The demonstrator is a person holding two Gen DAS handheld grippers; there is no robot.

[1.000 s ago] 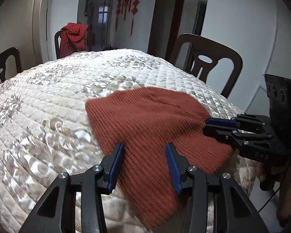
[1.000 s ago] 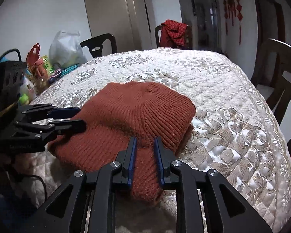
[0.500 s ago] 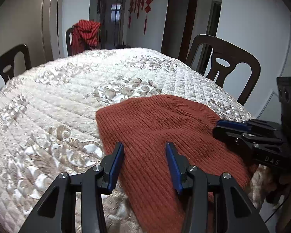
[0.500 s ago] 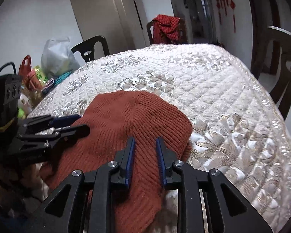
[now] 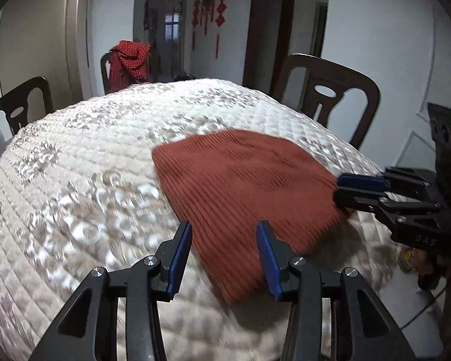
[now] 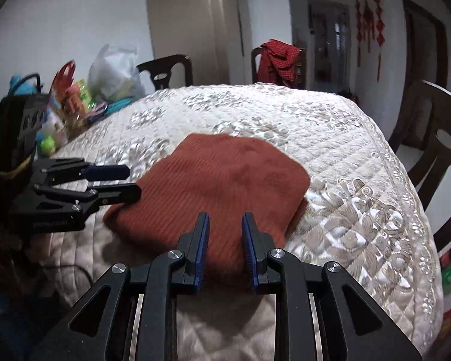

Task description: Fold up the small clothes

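A rust-red ribbed knit hat (image 5: 243, 186) lies flat near the front edge of the quilted table; it also shows in the right wrist view (image 6: 213, 192). My left gripper (image 5: 224, 237) is open, its jaws straddling the hat's near edge without holding it; it shows in the right wrist view (image 6: 126, 182) at the hat's left edge. My right gripper (image 6: 225, 228) is open over the hat's near edge; in the left wrist view (image 5: 338, 187) its tips sit at the hat's right edge.
The table carries a cream quilted cover (image 5: 90, 165). Dark chairs (image 5: 330, 96) stand around it, one with a red cloth (image 5: 129, 60) draped on it. Bags and bright clutter (image 6: 75, 102) sit at the table's far left.
The right gripper's jaws have opened wider. The hat has been shifted and flattened, and both grippers have drawn back toward its near edge.
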